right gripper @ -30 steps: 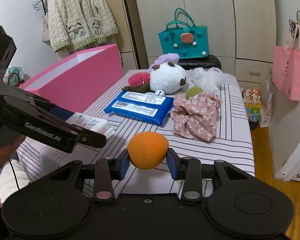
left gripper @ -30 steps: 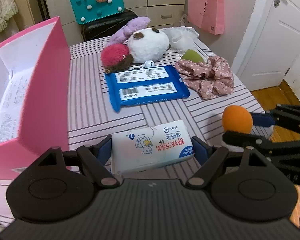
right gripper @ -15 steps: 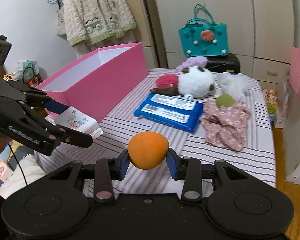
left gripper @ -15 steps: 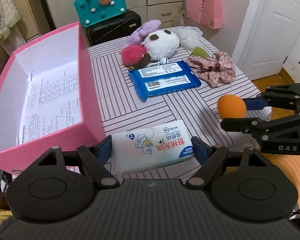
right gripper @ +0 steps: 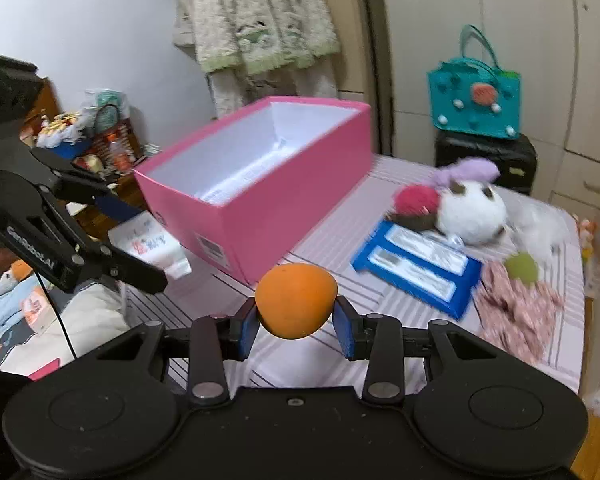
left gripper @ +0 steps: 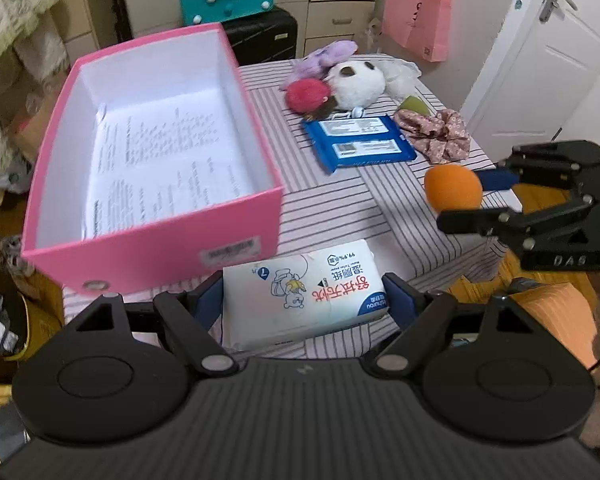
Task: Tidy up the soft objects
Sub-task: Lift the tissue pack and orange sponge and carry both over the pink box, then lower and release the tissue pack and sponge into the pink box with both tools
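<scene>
- Left hand-held gripper (left gripper: 305, 300) clamps a white soft pack of wet tissues with red lettering (left gripper: 306, 290) between its blue pads, jaws set wide around the pack's ends
- The pack hangs in the air just in front of the open pink cardboard box (left gripper: 156, 240), close to its near wall
- Right hand-held gripper (right gripper: 296, 324) pinches a round orange foam ball (right gripper: 296, 300), jaws narrow and pressed on both sides of it
- That ball hovers above the striped tablecloth of the table (right gripper: 340, 236), to the right of the box
- On the table lie a flat blue wet-wipe packet (left gripper: 358, 142), a white round plush toy (left gripper: 356, 84), a red fluffy pompom (left gripper: 306, 94) touching it, a floral pink fabric scrunchie (left gripper: 436, 138) and a small green ball (right gripper: 521, 266)
- Box holds only a printed paper sheet (left gripper: 160, 160)
</scene>
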### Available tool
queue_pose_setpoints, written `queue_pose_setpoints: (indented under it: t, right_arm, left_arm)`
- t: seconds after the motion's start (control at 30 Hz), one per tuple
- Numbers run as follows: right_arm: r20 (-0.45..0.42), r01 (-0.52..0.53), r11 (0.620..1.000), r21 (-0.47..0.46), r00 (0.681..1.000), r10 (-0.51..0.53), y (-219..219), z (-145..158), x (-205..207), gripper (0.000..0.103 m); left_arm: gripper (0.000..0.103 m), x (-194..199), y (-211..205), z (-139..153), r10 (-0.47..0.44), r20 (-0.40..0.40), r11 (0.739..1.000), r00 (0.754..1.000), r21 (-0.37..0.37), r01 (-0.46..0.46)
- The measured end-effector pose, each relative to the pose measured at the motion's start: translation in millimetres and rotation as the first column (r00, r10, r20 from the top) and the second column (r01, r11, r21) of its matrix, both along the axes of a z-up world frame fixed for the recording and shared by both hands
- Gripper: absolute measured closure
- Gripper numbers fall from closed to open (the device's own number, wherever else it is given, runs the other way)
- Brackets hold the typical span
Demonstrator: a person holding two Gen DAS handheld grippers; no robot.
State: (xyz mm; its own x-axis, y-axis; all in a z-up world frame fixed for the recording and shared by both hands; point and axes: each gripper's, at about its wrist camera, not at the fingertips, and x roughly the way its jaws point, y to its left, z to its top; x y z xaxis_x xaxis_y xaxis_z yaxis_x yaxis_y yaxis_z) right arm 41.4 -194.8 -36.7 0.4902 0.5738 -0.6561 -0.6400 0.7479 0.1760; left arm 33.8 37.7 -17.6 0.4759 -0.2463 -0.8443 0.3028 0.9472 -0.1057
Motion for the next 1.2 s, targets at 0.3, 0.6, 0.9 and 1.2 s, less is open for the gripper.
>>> queue_pose_setpoints:
  t: [0.3,0.6,0.9,1.2]
  right_arm:
    - [0.029,-0.111,0.994,0.005,0.993,0.111,37,27,19,0.058]
    - [0.105,-0.190,0.981,0.046,0.977,0.185,68,47,58,0.058]
    - [0.270,-0.247,0.963,-0.110,0.925,0.268,118,50,114,0.058]
    - [0.216,-0.292,0.891,-0.348,0.900,0.380,169,20,183,0.058]
  left_arm:
    - [0.022,-2,33,28,0.017,0.054,0.999,0.998,-0.038,-0.015]
    - [0.022,44,60,40,0.057,0.121,0.997,0.991,-0.063,-0.050]
    - [0.022,130,81,26,0.100,0.100,0.995,0.990,-0.022,-0.099]
    - [0.022,219,98,-9,0.163,-0.014,0.987,0.986,-0.010,-0.163]
